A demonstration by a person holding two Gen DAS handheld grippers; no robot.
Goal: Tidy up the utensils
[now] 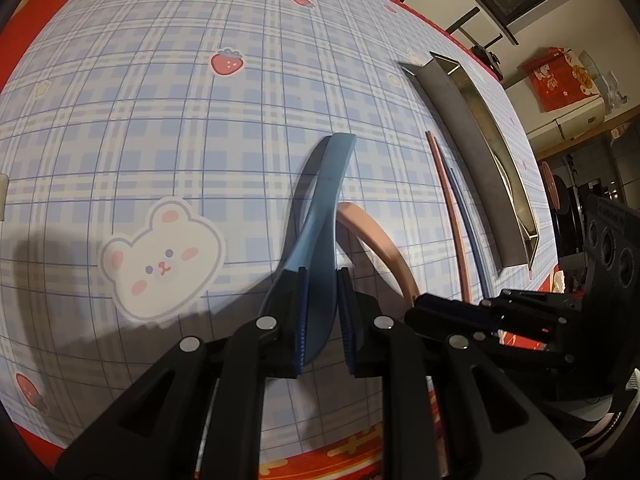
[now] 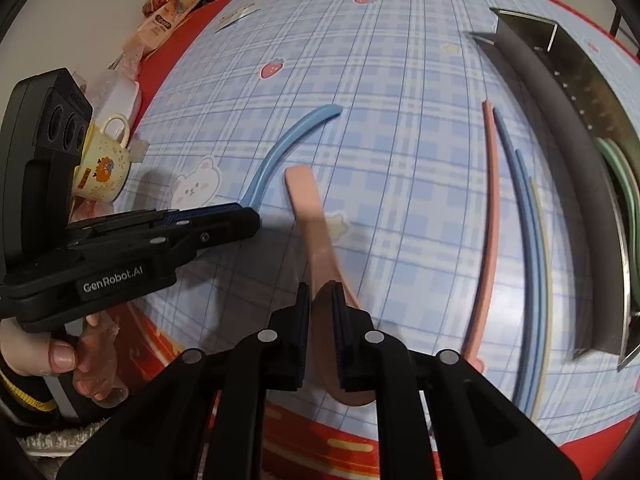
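My left gripper (image 1: 322,312) is shut on a blue spoon (image 1: 328,200) at the neck, with the handle pointing away over the tablecloth. The right wrist view shows this left gripper (image 2: 240,216) from the side, gripping the blue spoon (image 2: 280,148). My right gripper (image 2: 322,320) is shut on a pink spoon (image 2: 306,204). The spoon fills the gap between the pads, and its bowl shows below the right finger. In the left wrist view the pink spoon (image 1: 376,236) curves behind the blue one, with the right gripper (image 1: 460,308) just to its right.
Pink (image 2: 490,220), blue (image 2: 528,240) and cream (image 2: 544,260) chopsticks lie beside a long metal tray (image 2: 560,128) that holds green utensils (image 2: 624,184). A yellow cup (image 2: 106,160) and snack packets (image 2: 168,16) stand at the left table edge. A hand (image 2: 60,356) holds the left gripper.
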